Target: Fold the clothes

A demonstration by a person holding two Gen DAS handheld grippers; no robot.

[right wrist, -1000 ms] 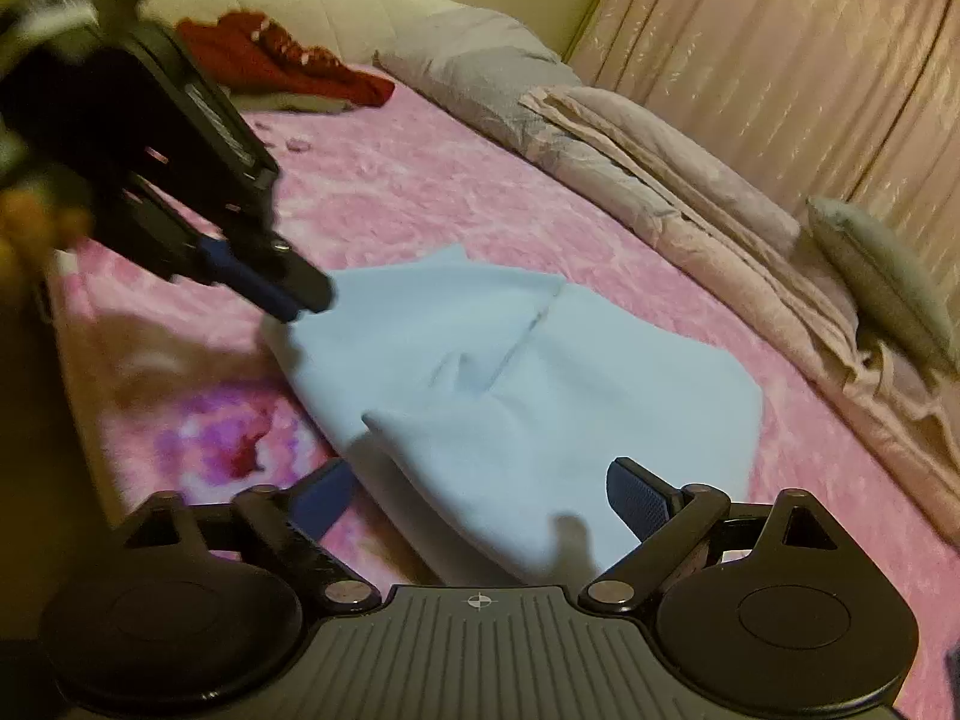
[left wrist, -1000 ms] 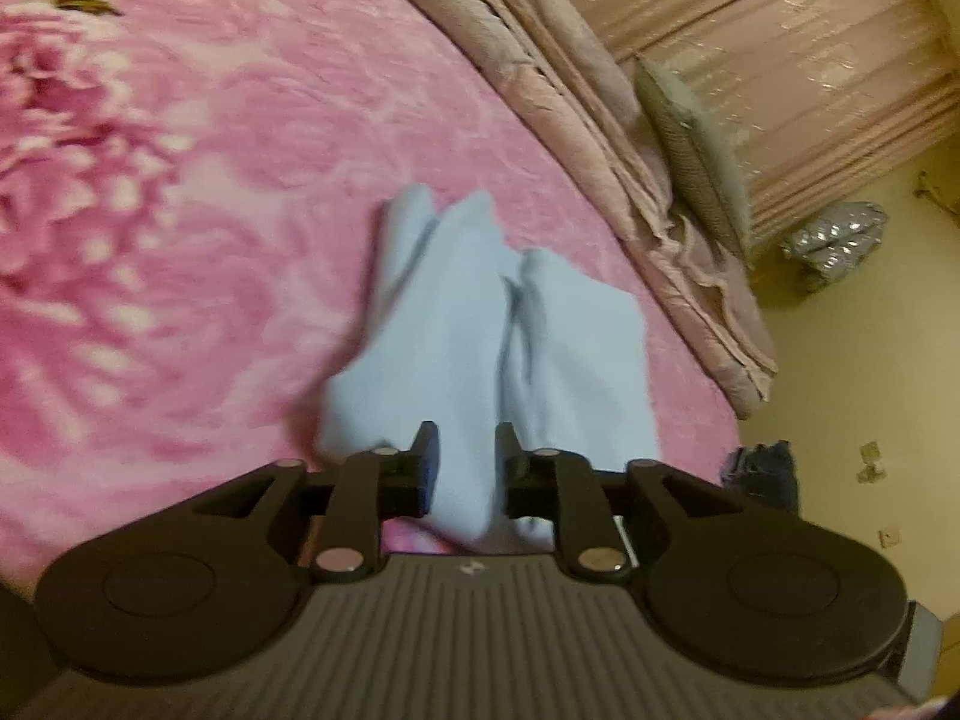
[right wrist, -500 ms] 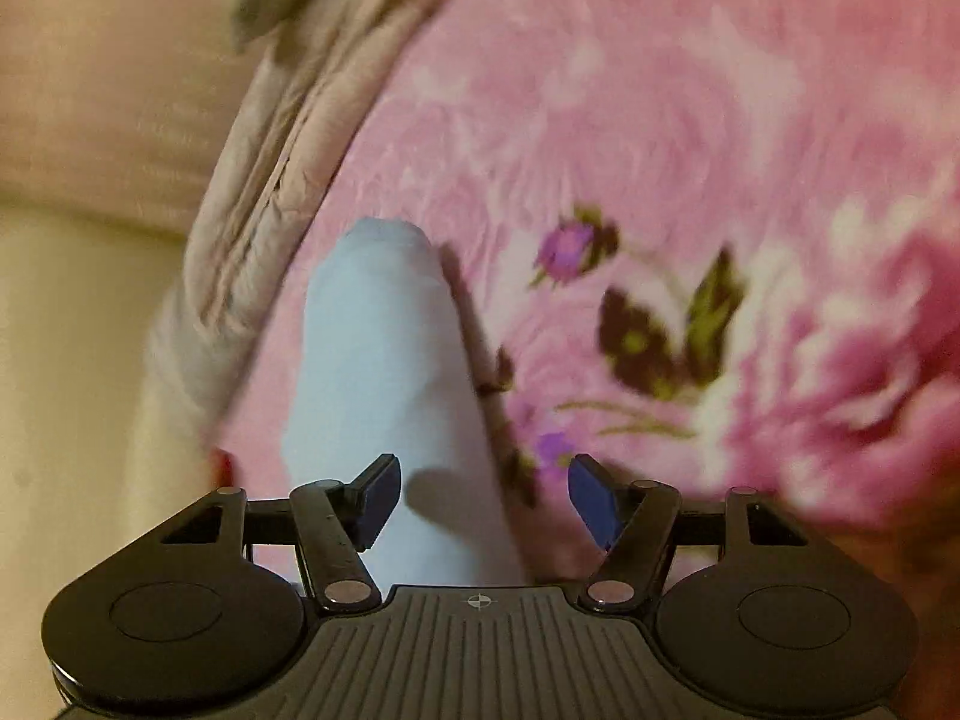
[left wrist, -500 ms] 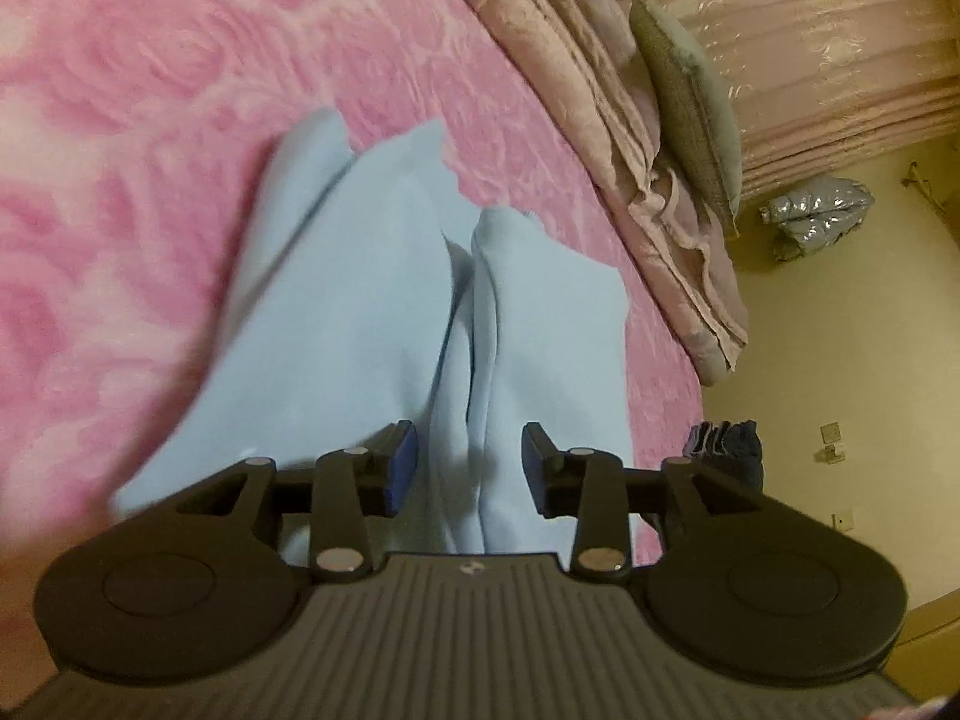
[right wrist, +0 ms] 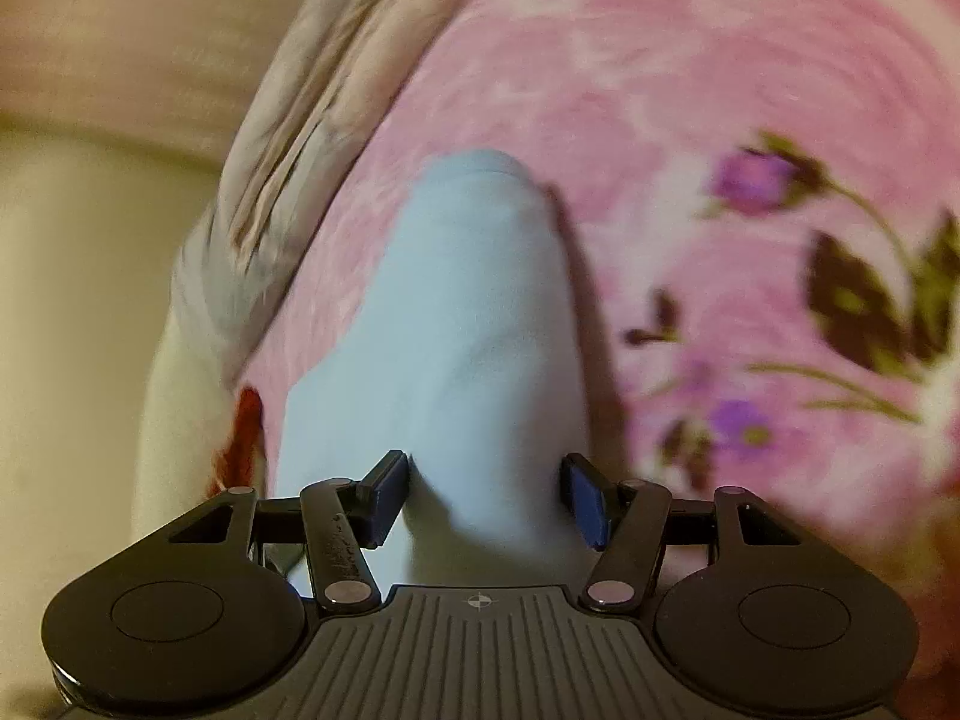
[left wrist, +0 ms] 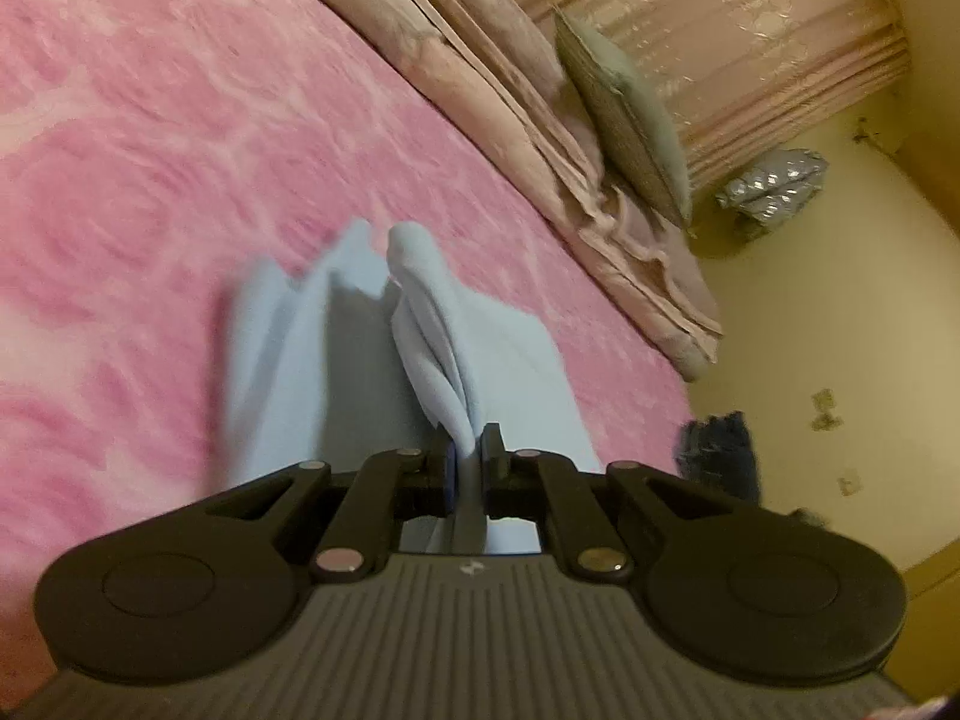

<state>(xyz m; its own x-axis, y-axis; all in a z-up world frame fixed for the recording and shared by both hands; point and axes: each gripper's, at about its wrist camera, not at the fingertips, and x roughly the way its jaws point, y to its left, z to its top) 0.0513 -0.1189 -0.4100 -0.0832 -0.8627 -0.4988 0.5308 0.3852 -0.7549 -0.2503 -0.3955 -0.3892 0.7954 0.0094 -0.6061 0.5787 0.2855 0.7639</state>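
A light blue garment lies bunched in long folds on the pink flowered blanket. My left gripper is shut on a raised fold of it at the near end. In the right wrist view the same garment runs away from me as a narrow strip. My right gripper straddles its near end and its jaws are closing. The cloth fills the gap between the blue pads, and no firm pinch shows. Neither gripper appears in the other's view.
A folded beige quilt and a grey pillow line the bed's far edge below pink curtains. A silver bag and a dark bundle sit on the floor. Something red shows beside the garment.
My left gripper's jaws closed onto a fold of the blue garment and lifted it. The right gripper rolled over, moved across to the garment's end, and its jaws narrowed around the cloth.
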